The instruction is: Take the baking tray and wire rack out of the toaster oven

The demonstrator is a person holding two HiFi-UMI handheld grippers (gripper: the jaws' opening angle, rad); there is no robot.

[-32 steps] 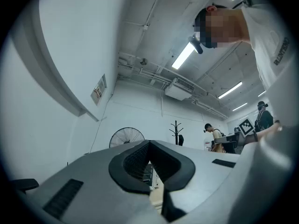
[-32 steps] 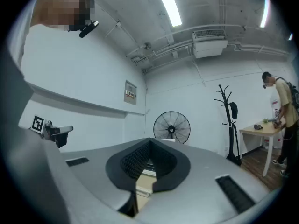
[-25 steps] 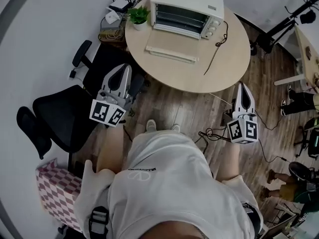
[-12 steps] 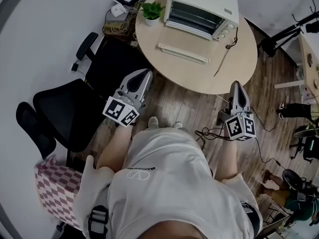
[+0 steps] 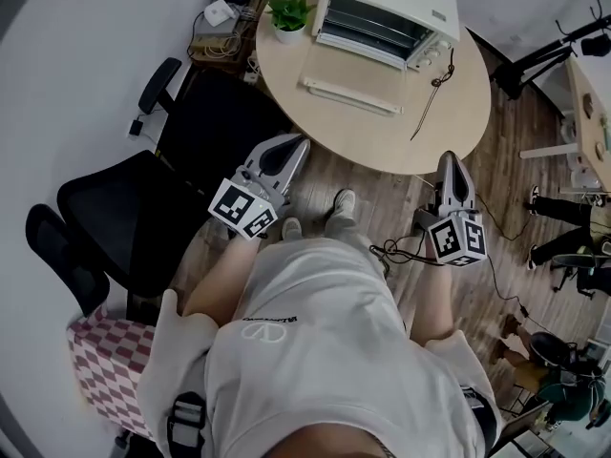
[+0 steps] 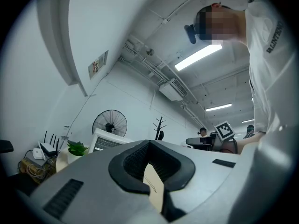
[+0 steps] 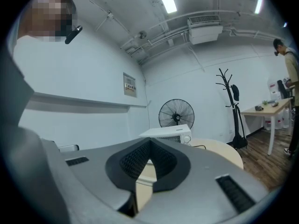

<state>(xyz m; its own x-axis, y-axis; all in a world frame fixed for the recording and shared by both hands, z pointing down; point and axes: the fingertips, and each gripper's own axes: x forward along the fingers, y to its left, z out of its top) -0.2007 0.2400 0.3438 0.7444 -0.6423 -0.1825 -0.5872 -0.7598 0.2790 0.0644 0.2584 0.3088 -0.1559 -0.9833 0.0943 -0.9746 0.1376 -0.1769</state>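
The toaster oven [image 5: 387, 17] is set at the far side of the round table [image 5: 449, 122], with its dark opening turned toward the person. Thin horizontal lines can be made out inside the opening and are taken to be the wire rack. The baking tray cannot be told apart from it at this size. A pale bar [image 5: 348, 96] is seen lying on the table just before the oven. It is judged to be the handle edge of the lowered door, with the tabletop showing through the glass. Nothing has yet been drawn out, so both removals are left to be done, and the table has not been reached.

The oven is a boxy cream metal case with rounded corners, and knobs are stacked at its right end. A dark cord [image 5: 428, 98] trails from it across the smooth, light wooden tabletop. A small potted plant [image 5: 289, 12] in a white pot is placed beside the oven's left end.

The left gripper [image 5: 302, 141] is held low over the plank floor, short of the table's near edge. Its ribbed black pads [image 6: 135, 160] are pressed together with nothing between them. The right gripper [image 5: 450, 156] is carried likewise near the table's right edge, and its jaws are also closed and empty. A black mesh office chair [image 5: 124, 218] stands well apart on the left.
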